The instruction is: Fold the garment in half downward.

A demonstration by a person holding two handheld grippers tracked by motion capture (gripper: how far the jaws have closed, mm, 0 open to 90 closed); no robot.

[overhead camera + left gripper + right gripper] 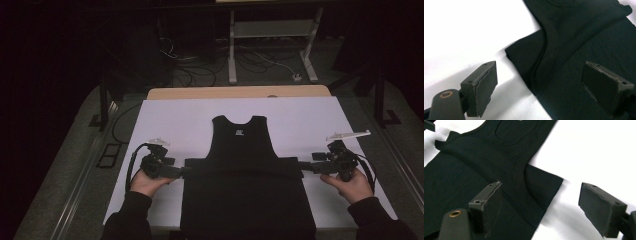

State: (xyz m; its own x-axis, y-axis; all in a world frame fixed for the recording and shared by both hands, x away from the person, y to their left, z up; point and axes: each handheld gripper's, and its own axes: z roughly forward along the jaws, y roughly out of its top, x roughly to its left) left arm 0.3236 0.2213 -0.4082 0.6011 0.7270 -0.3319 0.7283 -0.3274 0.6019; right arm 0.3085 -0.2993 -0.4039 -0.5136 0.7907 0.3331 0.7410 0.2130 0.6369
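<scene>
With jaws spread, the left gripper (184, 171) and right gripper (301, 166) flank the black sleeveless cotton top (245, 145), apparently mid-fold; next, each should pinch a corner.

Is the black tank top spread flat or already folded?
Partly folded: the black tank top has its lower part doubled up over its chest, a stepped double edge showing.

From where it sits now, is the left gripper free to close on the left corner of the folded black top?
Probably yes: the left gripper is open, its jaws straddling the black top's corner on the white table cover, nothing between.
</scene>
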